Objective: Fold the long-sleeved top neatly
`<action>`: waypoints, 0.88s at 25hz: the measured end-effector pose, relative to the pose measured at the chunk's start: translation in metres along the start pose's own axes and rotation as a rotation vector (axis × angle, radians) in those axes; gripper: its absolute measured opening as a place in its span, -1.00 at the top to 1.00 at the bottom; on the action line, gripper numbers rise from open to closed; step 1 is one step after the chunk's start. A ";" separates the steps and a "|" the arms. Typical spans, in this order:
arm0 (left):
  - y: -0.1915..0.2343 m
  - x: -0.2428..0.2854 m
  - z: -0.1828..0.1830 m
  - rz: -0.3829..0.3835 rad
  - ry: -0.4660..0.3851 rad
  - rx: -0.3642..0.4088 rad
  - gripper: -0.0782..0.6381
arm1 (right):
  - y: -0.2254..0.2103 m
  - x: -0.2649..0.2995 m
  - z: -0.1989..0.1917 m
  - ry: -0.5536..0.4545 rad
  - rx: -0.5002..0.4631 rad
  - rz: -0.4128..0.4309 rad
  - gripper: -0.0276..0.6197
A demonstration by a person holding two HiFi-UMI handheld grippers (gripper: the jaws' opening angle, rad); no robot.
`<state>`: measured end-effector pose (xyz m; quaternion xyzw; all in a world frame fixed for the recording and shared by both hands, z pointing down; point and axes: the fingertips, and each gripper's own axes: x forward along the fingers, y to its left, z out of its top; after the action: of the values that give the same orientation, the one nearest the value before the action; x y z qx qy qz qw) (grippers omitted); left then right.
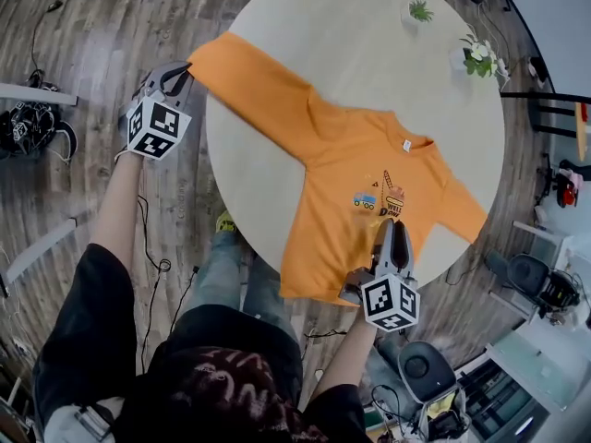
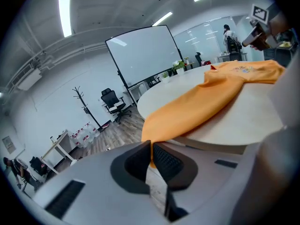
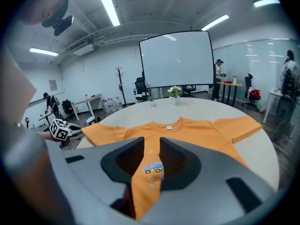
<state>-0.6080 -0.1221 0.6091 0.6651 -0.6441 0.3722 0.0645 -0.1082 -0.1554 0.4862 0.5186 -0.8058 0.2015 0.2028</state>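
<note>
The left gripper was shut tight on the end of one sleeve at the left edge of the round table. The right gripper pinched the bottom hem of the orange long-sleeved top at the near edge.

The left tongs and right tongs are grey with black pads (black-and-white marker cubes), sleeves short and black.

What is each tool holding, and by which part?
Both hold the orange long-sleeved top: left tool pinches a sleeve's cuff, right tool its lower front.
</note>
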 end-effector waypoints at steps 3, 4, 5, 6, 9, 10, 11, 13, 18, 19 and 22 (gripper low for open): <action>0.006 -0.020 0.013 0.030 -0.011 -0.013 0.72 | -0.001 -0.009 0.008 -0.015 0.003 0.009 0.58; 0.008 -0.026 0.018 0.040 -0.015 -0.009 0.72 | -0.002 -0.011 0.010 -0.022 0.007 0.011 0.58; 0.011 -0.032 0.024 0.051 -0.019 -0.001 0.72 | -0.003 -0.013 0.013 -0.029 0.011 0.012 0.58; 0.013 -0.038 0.030 0.063 -0.023 0.007 0.72 | -0.005 -0.015 0.015 -0.038 0.015 0.015 0.58; 0.019 -0.051 0.053 0.106 -0.041 0.021 0.72 | -0.011 -0.021 0.022 -0.069 0.044 0.034 0.58; 0.019 -0.055 0.061 0.120 -0.046 0.027 0.72 | -0.014 -0.023 0.023 -0.076 0.055 0.040 0.58; 0.018 -0.059 0.070 0.133 -0.052 0.033 0.72 | -0.019 -0.026 0.023 -0.081 0.061 0.044 0.58; 0.014 -0.067 0.091 0.155 -0.065 0.042 0.72 | -0.031 -0.033 0.024 -0.085 0.064 0.049 0.58; -0.006 -0.087 0.142 0.199 -0.089 0.094 0.72 | -0.075 -0.052 0.024 -0.095 0.092 0.054 0.58; -0.011 -0.090 0.150 0.209 -0.089 0.102 0.72 | -0.084 -0.056 0.024 -0.096 0.096 0.057 0.58; -0.026 -0.097 0.162 0.238 -0.065 0.095 0.72 | -0.109 -0.065 0.024 -0.094 0.099 0.065 0.58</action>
<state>-0.5079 -0.1313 0.4477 0.5982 -0.7018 0.3855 -0.0327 0.0138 -0.1608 0.4437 0.5104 -0.8199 0.2232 0.1320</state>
